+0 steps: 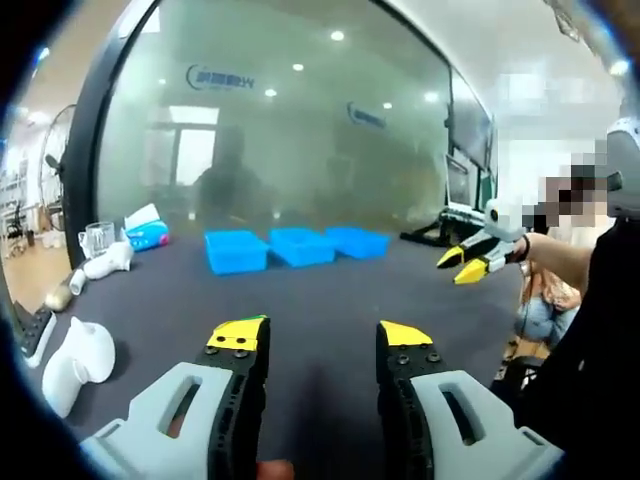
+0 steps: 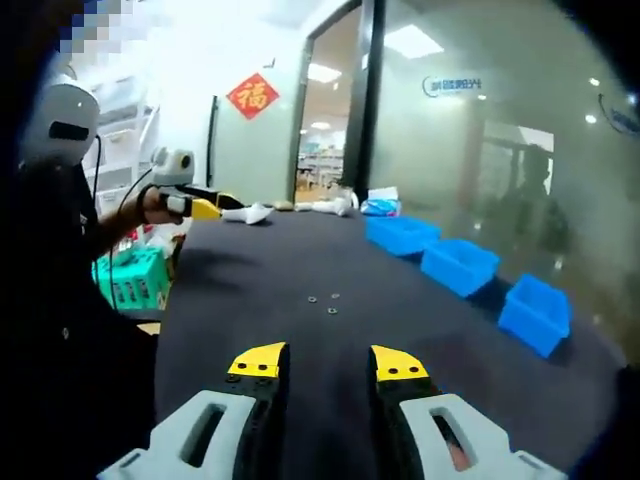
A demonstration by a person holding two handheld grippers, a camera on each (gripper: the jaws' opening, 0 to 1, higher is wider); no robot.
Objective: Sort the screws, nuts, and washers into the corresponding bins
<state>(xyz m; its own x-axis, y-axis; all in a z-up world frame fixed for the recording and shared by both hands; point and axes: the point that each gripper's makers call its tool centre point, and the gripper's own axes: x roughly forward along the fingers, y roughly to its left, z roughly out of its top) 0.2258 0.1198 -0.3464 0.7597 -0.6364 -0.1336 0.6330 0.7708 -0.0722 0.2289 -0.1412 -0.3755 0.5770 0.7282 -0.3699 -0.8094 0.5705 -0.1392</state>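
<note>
Three small metal parts (image 2: 327, 302) lie loose on the dark table (image 2: 260, 290), ahead of my right gripper (image 2: 329, 362), which is open and holds nothing. Three blue bins stand in a row along the table's far side: one (image 2: 400, 234), a second (image 2: 460, 266), a third (image 2: 535, 313). From the left gripper view the same bins (image 1: 300, 246) sit far ahead. My left gripper (image 1: 320, 335) is open and holds nothing. The right gripper (image 1: 463, 265) enters that view from the right, held in a hand above the table, jaws slightly apart.
White curved objects (image 1: 75, 360) lie at the table's left end, with a glass cup (image 1: 97, 238) and a tissue box (image 1: 147, 232) further back. A green box (image 2: 130, 278) stands beside the table edge. A glass wall (image 1: 300, 130) runs behind the bins.
</note>
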